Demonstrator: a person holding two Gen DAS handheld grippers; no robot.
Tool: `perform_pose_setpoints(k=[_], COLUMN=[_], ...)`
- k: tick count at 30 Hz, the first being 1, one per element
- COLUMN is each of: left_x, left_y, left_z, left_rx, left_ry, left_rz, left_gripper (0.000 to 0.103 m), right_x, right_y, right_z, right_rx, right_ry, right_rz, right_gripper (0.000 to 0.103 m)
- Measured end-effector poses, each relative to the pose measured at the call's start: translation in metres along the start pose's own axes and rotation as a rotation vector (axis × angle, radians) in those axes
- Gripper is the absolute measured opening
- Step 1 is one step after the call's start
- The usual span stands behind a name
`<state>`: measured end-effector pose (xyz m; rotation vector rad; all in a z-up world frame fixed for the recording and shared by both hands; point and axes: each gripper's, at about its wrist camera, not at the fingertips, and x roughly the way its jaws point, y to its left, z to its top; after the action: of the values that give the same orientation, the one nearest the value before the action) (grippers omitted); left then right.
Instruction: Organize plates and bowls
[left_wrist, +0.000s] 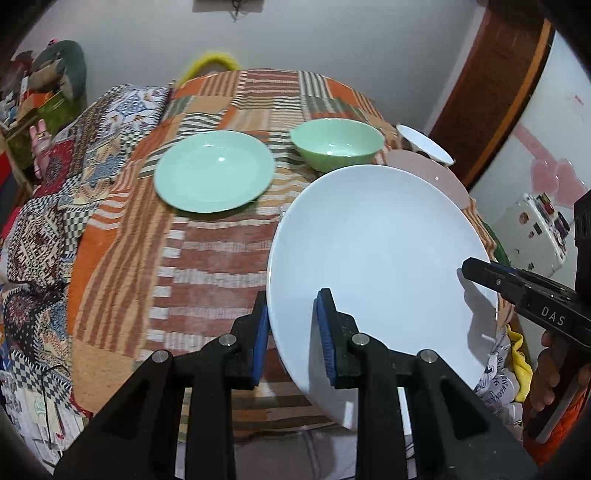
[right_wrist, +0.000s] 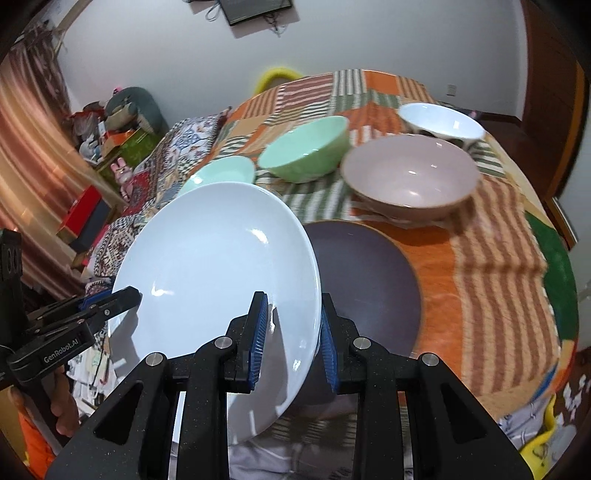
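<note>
A large white plate (left_wrist: 380, 251) hangs tilted above the table's near edge, held by both grippers. My left gripper (left_wrist: 293, 332) is shut on its left rim, and its tips (right_wrist: 125, 295) show at the left of the right wrist view. My right gripper (right_wrist: 291, 336) is shut on the same white plate (right_wrist: 221, 266) at the right rim, and its tips (left_wrist: 480, 269) show at the right of the left wrist view. On the table lie a green plate (left_wrist: 212, 170), a green bowl (left_wrist: 338, 142), a pink bowl (right_wrist: 410, 173), a white bowl (right_wrist: 439, 118) and a dark purple plate (right_wrist: 369, 280).
A patchwork cloth (left_wrist: 207, 258) covers the round table. A yellow chair back (left_wrist: 212, 61) stands behind it. Boxes and toys (right_wrist: 122, 129) pile up at the left, and a wooden door (left_wrist: 491, 92) and a fridge (left_wrist: 532, 232) stand at the right.
</note>
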<state>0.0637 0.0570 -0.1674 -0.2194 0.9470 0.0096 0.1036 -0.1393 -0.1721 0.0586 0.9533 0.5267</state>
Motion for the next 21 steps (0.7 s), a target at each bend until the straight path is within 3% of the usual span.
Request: perform_pose_setpoints(k=[11,21], left_x=[0.031,0.062], left_y=[-0.041,-0.052], left_z=[0.004,0.006], left_rx=[0.071,0.087], left_ry=[0.062,0.125], left_rz=[-0.033,-0.038], left_gripper=[0.025,0.025], right_x=[-0.009,0.001], right_y=[-0.042,-0.064], right_z=[-0.011,-0.018], right_rx=[0.083,0.137], right_ry=[0.004,0.047], right_rz=[-0.039,-0.063], right_gripper=[0.026,0.027])
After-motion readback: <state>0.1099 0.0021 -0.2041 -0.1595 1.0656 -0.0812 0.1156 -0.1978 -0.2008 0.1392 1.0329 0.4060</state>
